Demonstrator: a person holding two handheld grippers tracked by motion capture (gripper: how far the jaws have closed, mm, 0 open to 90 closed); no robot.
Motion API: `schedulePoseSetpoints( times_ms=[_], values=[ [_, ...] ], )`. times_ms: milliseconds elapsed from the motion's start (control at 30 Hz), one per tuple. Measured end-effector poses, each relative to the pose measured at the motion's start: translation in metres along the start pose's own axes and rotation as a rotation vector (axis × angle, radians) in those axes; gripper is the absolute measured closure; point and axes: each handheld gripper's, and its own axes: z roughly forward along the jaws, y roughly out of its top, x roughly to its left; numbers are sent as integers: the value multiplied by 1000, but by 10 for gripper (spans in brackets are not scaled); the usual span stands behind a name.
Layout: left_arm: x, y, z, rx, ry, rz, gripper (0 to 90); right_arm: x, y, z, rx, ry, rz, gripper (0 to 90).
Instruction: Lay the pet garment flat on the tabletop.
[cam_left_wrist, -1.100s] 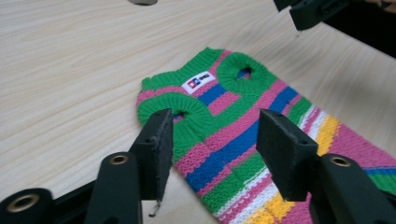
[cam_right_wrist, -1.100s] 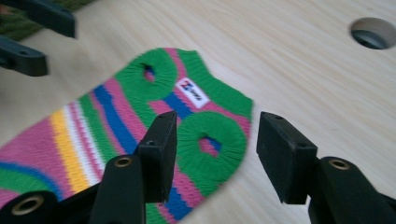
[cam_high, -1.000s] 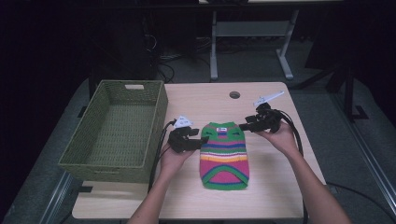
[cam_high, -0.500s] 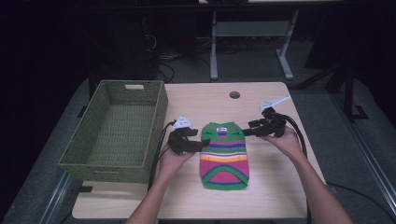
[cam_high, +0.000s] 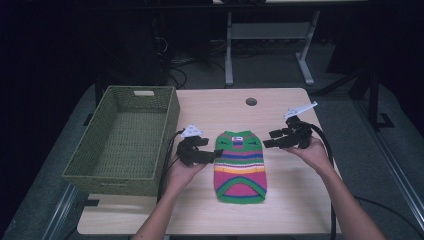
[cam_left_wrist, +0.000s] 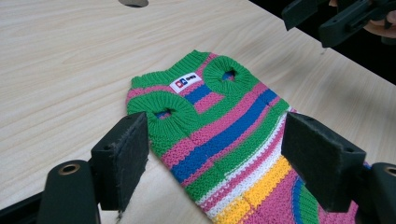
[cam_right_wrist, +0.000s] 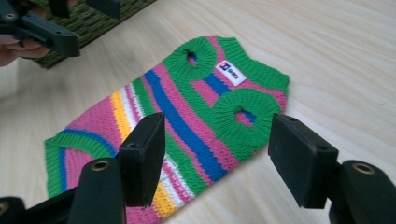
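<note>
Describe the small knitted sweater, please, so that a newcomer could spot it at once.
On the light wooden table, right of the green woven basket, the sweater lies flat between the person's two hands. Unlike everything around it, it is brightly striped in green, pink, blue, yellow and white, with a small white label.

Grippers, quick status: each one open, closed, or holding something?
Left gripper: open, holding nothing, jaws spread at the striped sweater's left edge.
Right gripper: open, holding nothing, just off the sweater's right edge.

Small striped knit sweater (cam_high: 240, 165), green/pink/blue/yellow, lies flat on counter (cam_high: 220, 107), neck end w/ white label facing away.
</note>
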Motion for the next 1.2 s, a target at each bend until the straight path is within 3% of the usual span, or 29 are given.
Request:
schedulePoseSetpoints(
  times_ms=[367,900,1200],
  values=[
    [-10,-6,-3,15,-30,4,226,5,-8,-1,23,17,-5,332],
    [-22,-15,-5,40,-46,34,219,12,-27,-13,-8,49,-5,325],
    [-27,-20,-11,45,-52,42,218,14,-37,-18,-10,44,-6,317]
  ],
)
